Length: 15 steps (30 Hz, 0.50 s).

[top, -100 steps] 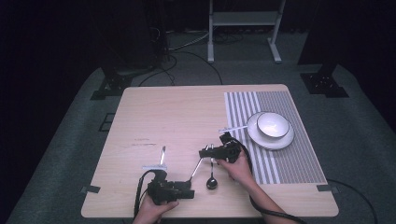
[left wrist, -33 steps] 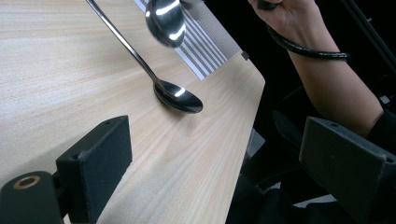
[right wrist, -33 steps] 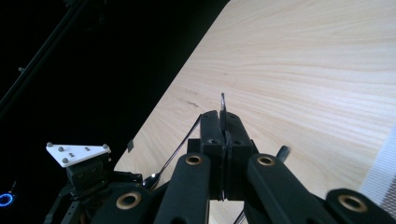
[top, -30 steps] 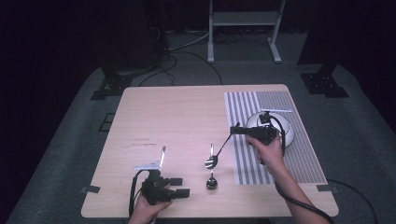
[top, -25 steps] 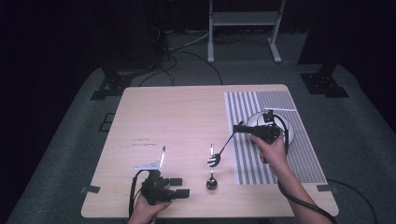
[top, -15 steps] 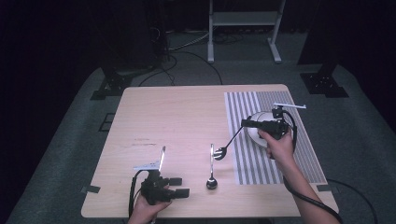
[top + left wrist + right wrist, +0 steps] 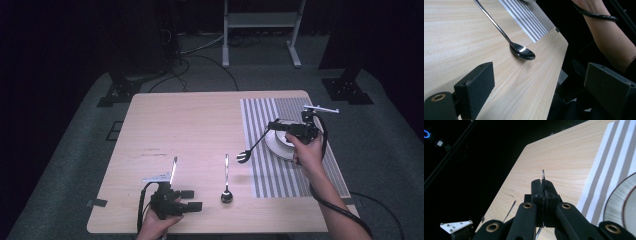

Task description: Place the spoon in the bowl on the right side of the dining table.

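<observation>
Carrying a fork clamped by its handle, right tool hovers mid-right beside the bowl, likely to set it; left tool rests wide open, empty, near the spoon.

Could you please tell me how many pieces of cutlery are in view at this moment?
2. A spoon lies on the bare table near its front edge; a fork is held above the table by the right hand-held gripper, beside the striped placemat.
</observation>
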{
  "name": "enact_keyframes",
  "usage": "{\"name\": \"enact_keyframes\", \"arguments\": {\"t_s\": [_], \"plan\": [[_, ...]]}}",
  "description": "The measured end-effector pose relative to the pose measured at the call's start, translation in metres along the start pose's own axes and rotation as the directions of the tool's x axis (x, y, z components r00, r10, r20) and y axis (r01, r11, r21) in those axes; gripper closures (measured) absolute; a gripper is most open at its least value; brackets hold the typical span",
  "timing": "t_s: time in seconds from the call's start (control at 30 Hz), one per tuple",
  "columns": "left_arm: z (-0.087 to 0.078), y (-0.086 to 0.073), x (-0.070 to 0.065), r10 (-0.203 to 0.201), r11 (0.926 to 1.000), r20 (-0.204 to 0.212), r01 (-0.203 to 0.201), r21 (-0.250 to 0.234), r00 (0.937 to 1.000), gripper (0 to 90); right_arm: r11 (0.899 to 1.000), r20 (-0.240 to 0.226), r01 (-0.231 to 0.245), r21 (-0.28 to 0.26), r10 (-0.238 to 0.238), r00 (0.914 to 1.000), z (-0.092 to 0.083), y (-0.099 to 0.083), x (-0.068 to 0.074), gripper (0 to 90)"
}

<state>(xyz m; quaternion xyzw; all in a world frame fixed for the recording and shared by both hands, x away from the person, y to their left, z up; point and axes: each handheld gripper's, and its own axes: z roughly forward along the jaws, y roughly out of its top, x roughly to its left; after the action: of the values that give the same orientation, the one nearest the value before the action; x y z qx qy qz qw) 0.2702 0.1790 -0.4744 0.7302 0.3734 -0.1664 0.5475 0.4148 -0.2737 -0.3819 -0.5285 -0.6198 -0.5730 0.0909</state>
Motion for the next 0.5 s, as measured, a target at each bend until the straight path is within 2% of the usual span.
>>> {"name": "enact_keyframes", "arguments": {"t_s": [0.5], "plan": [[0.0, 0.0, 0.0, -0.002, 1.0, -0.002, 0.002, -0.004, 1.0, 8.0, 0.998, 0.053, -0.022, -0.067, 0.025, 0.9983, -0.021, 0.015, -0.009, 88.9]]}}
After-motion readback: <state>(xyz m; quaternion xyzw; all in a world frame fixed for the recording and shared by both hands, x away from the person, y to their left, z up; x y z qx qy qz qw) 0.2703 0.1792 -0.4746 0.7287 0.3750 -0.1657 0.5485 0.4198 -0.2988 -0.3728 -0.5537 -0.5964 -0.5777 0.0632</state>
